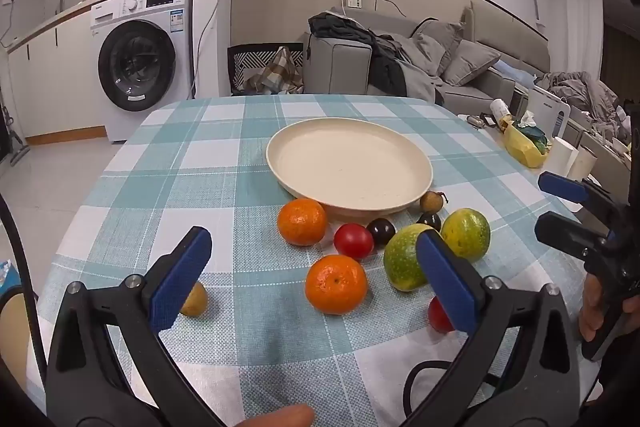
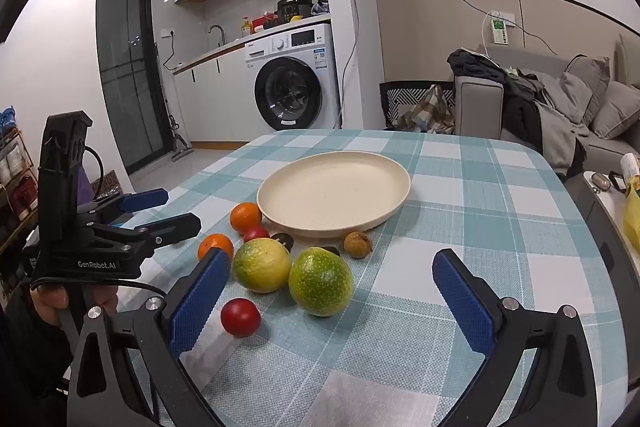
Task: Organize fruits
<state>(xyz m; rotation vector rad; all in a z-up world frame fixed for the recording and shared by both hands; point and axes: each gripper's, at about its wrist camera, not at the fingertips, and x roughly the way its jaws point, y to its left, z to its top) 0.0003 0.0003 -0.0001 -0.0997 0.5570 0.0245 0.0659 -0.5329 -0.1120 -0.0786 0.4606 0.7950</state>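
An empty cream plate (image 1: 348, 163) (image 2: 334, 193) sits mid-table. In front of it lie two oranges (image 1: 336, 283) (image 1: 302, 221), two red tomatoes (image 1: 353, 241) (image 2: 240, 317), two green-yellow fruits (image 2: 321, 281) (image 2: 262, 265), two dark plums (image 1: 381, 230), and two small brown fruits (image 2: 358, 244) (image 1: 195, 301). My left gripper (image 1: 314, 273) is open and empty above the near orange. My right gripper (image 2: 330, 303) is open and empty, with the nearer green fruit between its fingers' line of sight. Each gripper shows in the other's view (image 1: 560, 205) (image 2: 160, 213).
The table has a teal checked cloth (image 1: 224, 163). A side table at right holds a yellow bag (image 1: 520, 145) and white cups. A sofa, a washing machine and a chair stand beyond the table's far edge.
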